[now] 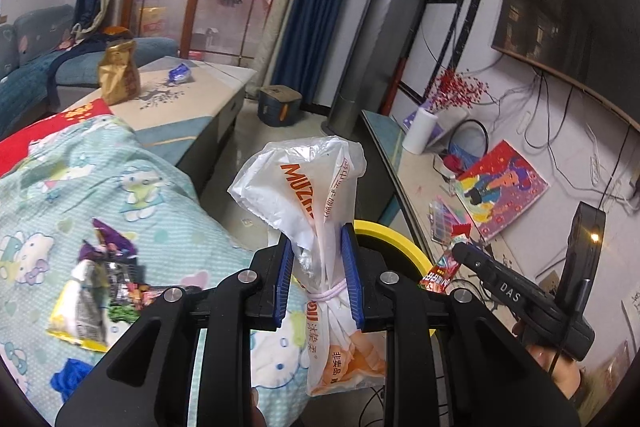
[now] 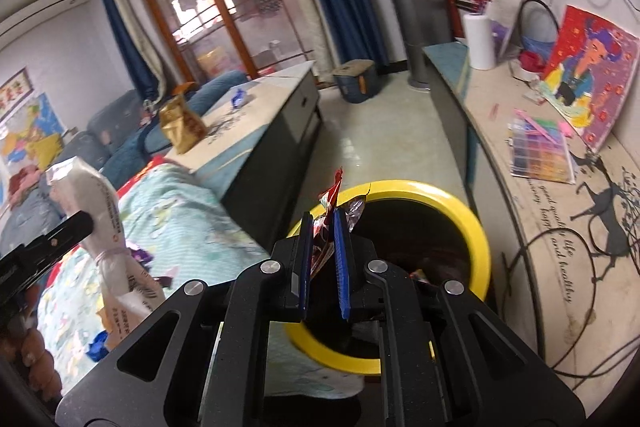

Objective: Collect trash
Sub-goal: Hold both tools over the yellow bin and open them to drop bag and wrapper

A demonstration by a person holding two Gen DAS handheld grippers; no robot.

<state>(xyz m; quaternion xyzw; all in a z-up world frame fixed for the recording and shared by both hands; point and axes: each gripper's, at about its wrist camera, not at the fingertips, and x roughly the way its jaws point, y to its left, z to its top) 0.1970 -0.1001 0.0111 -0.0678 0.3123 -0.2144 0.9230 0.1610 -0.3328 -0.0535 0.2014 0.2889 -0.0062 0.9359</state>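
My left gripper point(image 1: 318, 233) is shut on a white plastic bag point(image 1: 308, 179) with orange print, tied with a pale band; the bag also shows in the right wrist view point(image 2: 104, 223). My right gripper point(image 2: 322, 221) is shut on a red snack wrapper point(image 2: 330, 205) and holds it over the near rim of the yellow-rimmed trash bin point(image 2: 460, 211). In the left wrist view the right gripper point(image 1: 458, 251) holds the wrapper point(image 1: 444, 267) beside the bin rim point(image 1: 396, 237). More wrappers point(image 1: 104, 287) lie on the cartoon-print blanket point(image 1: 152, 195).
A gold bag point(image 1: 118, 73) and a blue wrapper point(image 1: 180, 73) lie on the low table point(image 1: 192, 99). A long shelf point(image 2: 532, 155) on the right holds a paper roll point(image 2: 480, 41), a painting point(image 2: 592, 75) and cables. A blue box point(image 2: 356, 79) stands on the floor.
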